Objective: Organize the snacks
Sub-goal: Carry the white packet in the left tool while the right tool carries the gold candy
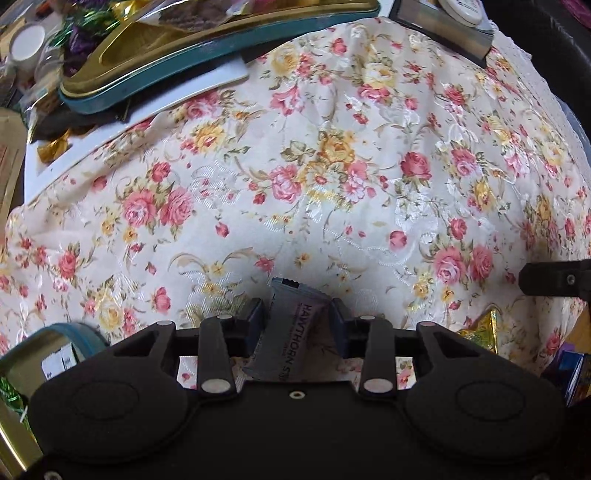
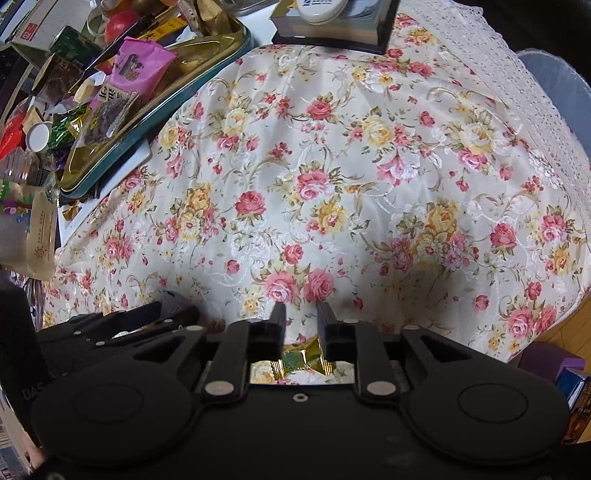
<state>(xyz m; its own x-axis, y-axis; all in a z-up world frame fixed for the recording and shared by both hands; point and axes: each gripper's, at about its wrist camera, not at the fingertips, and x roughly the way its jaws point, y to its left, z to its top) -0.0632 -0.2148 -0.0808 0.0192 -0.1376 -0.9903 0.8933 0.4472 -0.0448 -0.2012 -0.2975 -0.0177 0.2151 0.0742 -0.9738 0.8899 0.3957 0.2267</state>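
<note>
My left gripper is shut on a grey snack packet printed "HAWTHORN", held just above the floral tablecloth. My right gripper is open; a gold and green wrapped candy lies on the cloth between and behind its fingers. The left gripper shows at the left of the right wrist view. A gold tin tray with a teal rim stands at the far left, holding a pink packet and other snacks; it also shows in the left wrist view.
A heap of wrapped candies, a white cup and packets lies left of the tray. A dark box with a white round tin stands at the back. Another teal-rimmed tin is at the near left. A gold candy lies at the right.
</note>
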